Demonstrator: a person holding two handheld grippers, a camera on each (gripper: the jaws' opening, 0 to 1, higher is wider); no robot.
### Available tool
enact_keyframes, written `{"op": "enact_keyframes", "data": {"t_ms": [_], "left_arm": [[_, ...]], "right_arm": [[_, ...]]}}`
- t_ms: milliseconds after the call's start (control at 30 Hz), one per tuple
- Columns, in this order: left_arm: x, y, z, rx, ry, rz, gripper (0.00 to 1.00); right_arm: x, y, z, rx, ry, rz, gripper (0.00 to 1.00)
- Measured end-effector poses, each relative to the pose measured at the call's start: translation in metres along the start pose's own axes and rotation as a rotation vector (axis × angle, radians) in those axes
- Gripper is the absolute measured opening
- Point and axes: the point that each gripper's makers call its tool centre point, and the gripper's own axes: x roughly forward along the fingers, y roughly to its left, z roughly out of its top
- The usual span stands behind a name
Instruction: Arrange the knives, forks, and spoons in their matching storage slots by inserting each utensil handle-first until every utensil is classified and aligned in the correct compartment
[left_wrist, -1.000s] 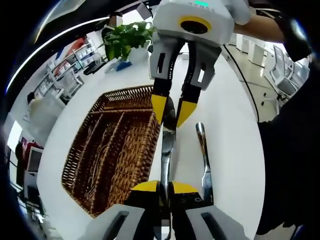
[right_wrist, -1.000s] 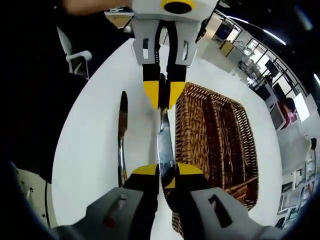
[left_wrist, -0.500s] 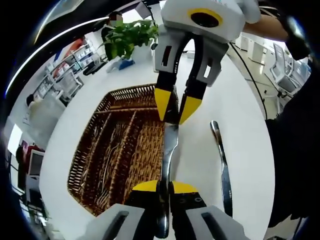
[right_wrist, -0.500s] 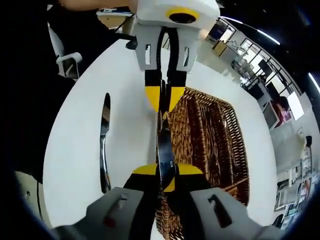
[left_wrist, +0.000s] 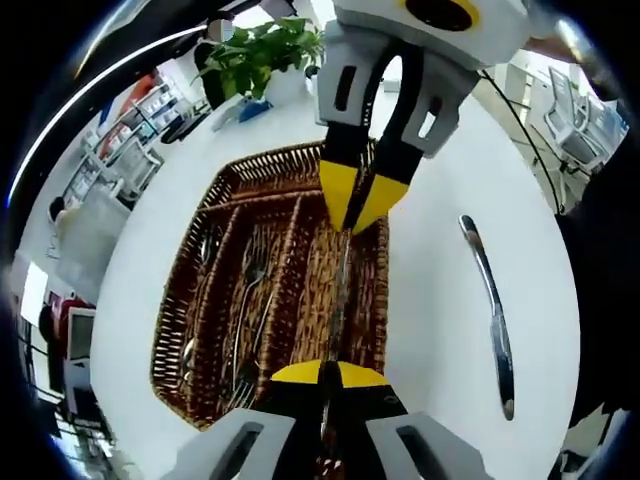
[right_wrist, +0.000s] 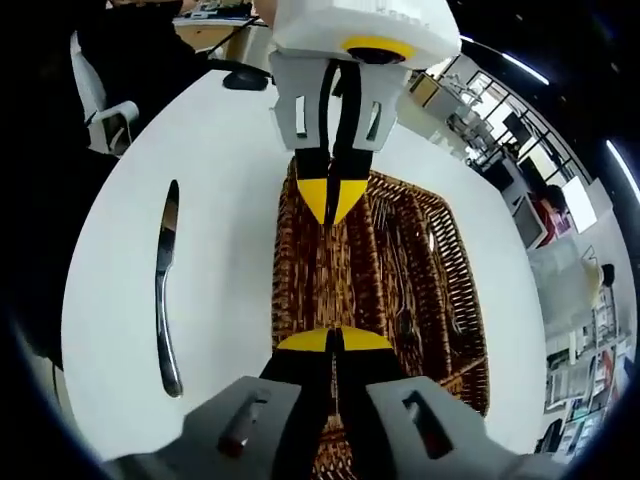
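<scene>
right now i'm carrying one table knife over the wicker tray, left gripper and right gripper each pinched shut on an end. it's stiff, slick steel, so i'd judge gripping near the ends safest. forks and spoons sit in the far slots; a second knife lies on the white table beside the tray.

The left gripper view looks down along its own tool from close above the wicker tray on the white bench; the right gripper view faces the opposite way, its tool equally near; both share the tray, the bench, and one loose knife beside it; each sees the other tool head-on.
</scene>
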Motion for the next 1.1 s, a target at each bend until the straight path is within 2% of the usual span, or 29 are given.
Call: {"op": "enact_keyframes", "data": {"t_ms": [33, 67, 100, 133, 167, 200, 233, 267, 367, 567, 667, 900, 1000, 1100], "left_arm": [[0.004, -0.006, 0.008, -0.054, -0.048, -0.046, 0.0], [0.011, -0.003, 0.002, -0.025, -0.01, -0.054, 0.0], [0.014, 0.001, -0.005, 0.015, 0.037, -0.043, 0.0], [0.018, 0.005, -0.009, 0.052, 0.072, -0.016, 0.0], [0.021, 0.003, -0.003, 0.021, 0.036, -0.028, 0.0], [0.021, 0.001, 0.0, 0.011, 0.023, -0.044, 0.0], [0.019, -0.003, 0.007, 0.021, -0.003, -0.065, 0.0], [0.018, -0.001, 0.009, 0.021, -0.006, -0.053, 0.0], [0.017, 0.008, 0.009, -0.002, -0.016, -0.03, 0.0], [0.017, 0.009, -0.007, -0.009, 0.011, -0.041, 0.0], [0.018, 0.009, -0.014, -0.028, 0.027, -0.036, 0.0], [0.023, 0.009, -0.02, -0.077, 0.022, -0.029, 0.0], [0.025, 0.009, -0.021, -0.091, 0.021, -0.027, 0.0], [0.026, 0.008, -0.022, -0.106, 0.019, -0.03, 0.01]], "right_arm": [[0.01, -0.001, -0.004, -0.008, 0.022, 0.004, 0.0], [0.005, -0.01, -0.016, -0.087, 0.093, -0.054, 0.0], [0.012, -0.002, -0.015, -0.019, 0.073, -0.021, 0.0], [0.016, -0.002, -0.001, -0.029, 0.013, -0.011, 0.0], [0.013, -0.006, -0.001, 0.014, 0.034, -0.03, 0.0], [0.008, -0.012, 0.004, 0.007, 0.015, -0.066, 0.0], [0.006, -0.011, 0.011, -0.011, -0.012, -0.062, 0.0], [0.005, -0.009, 0.012, -0.018, -0.019, -0.053, 0.0], [0.009, -0.01, 0.011, -0.039, -0.01, -0.054, 0.0], [0.018, -0.012, 0.001, -0.049, 0.014, -0.053, 0.0], [0.022, -0.016, -0.002, -0.052, 0.029, -0.075, 0.0], [0.025, -0.018, -0.008, -0.008, 0.045, -0.069, 0.0], [0.022, -0.024, -0.007, 0.018, 0.035, -0.1, 0.0], [0.019, -0.021, -0.005, 0.031, 0.021, -0.089, 0.02]]}}
